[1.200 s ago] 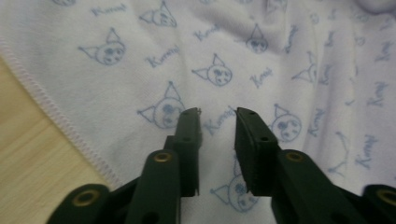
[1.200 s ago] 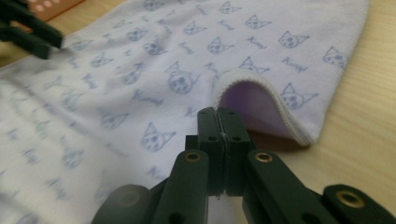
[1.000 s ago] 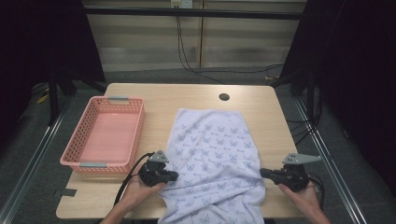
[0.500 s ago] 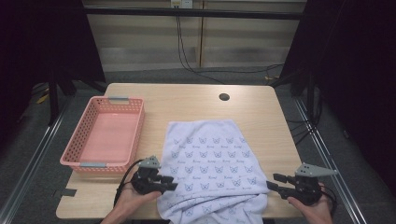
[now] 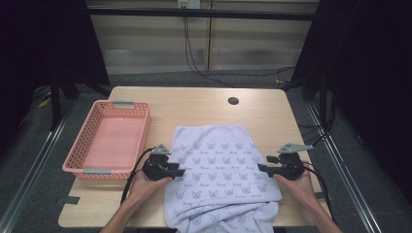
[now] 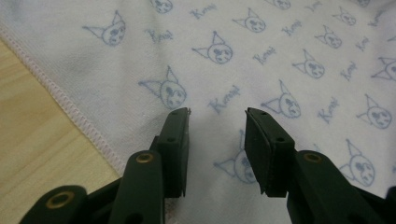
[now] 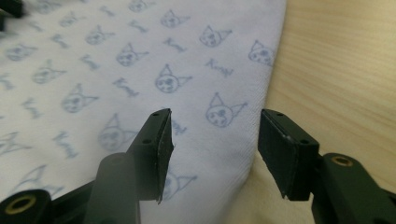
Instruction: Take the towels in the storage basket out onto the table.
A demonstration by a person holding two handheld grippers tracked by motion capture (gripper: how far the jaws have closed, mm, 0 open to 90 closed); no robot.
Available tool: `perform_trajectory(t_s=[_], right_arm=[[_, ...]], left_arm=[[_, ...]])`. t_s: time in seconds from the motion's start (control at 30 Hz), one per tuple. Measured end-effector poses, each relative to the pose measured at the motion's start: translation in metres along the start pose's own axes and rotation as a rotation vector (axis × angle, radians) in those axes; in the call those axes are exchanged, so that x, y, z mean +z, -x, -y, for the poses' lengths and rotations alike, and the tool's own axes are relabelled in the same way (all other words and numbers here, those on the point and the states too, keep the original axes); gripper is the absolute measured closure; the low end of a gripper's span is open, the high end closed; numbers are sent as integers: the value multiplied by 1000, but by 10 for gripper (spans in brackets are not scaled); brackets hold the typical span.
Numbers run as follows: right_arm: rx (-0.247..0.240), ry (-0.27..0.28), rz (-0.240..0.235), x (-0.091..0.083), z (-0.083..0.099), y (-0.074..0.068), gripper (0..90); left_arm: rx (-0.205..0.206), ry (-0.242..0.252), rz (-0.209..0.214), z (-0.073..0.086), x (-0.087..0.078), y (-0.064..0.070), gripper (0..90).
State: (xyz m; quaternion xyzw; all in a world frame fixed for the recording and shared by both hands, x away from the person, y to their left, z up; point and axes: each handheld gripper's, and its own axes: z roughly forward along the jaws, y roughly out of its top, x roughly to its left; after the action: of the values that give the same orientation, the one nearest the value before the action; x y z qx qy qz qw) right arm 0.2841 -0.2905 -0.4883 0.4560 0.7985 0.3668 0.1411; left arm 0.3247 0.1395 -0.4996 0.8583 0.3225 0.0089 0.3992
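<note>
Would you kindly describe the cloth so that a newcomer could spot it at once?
On the wooden table, right of the pink basket, lies a white towel whose near end hangs over the front edge. It sits between the open left gripper and right gripper and alone bears pale blue cat-face prints.

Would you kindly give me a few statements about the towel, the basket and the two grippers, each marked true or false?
1. The left gripper has its jaws apart over the towel. True.
2. The pink basket holds a folded cloth. False: nothing lies in it.
3. The right gripper is at the towel's edge, with bare table beside it. True.
4. The towel lies wholly on the table. False: its near end hangs over the table's front edge.
5. The towel is plain white. False: it bears a blue cat-face print.
</note>
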Motion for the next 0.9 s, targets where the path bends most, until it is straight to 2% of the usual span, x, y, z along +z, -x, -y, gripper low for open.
perform_trajectory(t_s=[0.07, 0.1, 0.13, 0.17, 0.23, 0.37, 0.43, 0.47, 0.5, 0.57, 0.6, 0.63, 0.67, 0.7, 0.73, 0.8, 0.9], right_arm=[[-31, -51, 36, 11, 2, -3, 520], [-55, -52, 53, 14, 4, -5, 574], [-56, -55, 41, 13, 4, -6, 655], [-63, -57, 55, 10, 4, -8, 727], [-85, -67, 84, 4, 9, -9, 816], [-79, -84, 63, -16, 26, -11, 858], [-75, -92, 50, -27, 36, -15, 860], [-75, -99, 40, -33, 41, -18, 860], [-73, -107, 28, -38, 45, -22, 859], [-63, -129, 7, -49, 54, -30, 851], [-70, -136, 8, -53, 57, -34, 834], [-62, -135, 10, -56, 58, -37, 792], [-45, -111, 2, -59, 58, -37, 735], [-44, -86, 1, -62, 55, -36, 681], [-39, -62, 13, -62, 50, -33, 632], [-23, -13, 21, -56, 37, -22, 611], [-7, 9, 30, -34, 17, -8, 573]], left_arm=[[20, -6, -26, 1, -1, 1, 669], [23, -6, -33, 1, -1, 2, 699], [31, -12, -35, 1, 0, 3, 720], [45, -15, -41, 1, 0, 5, 757], [48, -15, -25, 1, 2, 9, 794], [63, -18, 18, 4, 4, 21, 809], [53, -22, 50, 8, 3, 26, 809], [66, -31, 56, 10, 1, 31, 809], [82, -47, 65, 12, -2, 36, 809], [71, -78, 105, 19, -7, 48, 809], [95, -98, 124, 23, -11, 55, 808], [113, -115, 130, 26, -15, 61, 800], [114, -120, 137, 29, -18, 63, 781], [98, -110, 151, 31, -19, 63, 737], [92, -102, 153, 30, -19, 61, 698], [79, -78, 110, 23, -18, 54, 638], [37, -28, 57, 7, -11, 39, 606]])
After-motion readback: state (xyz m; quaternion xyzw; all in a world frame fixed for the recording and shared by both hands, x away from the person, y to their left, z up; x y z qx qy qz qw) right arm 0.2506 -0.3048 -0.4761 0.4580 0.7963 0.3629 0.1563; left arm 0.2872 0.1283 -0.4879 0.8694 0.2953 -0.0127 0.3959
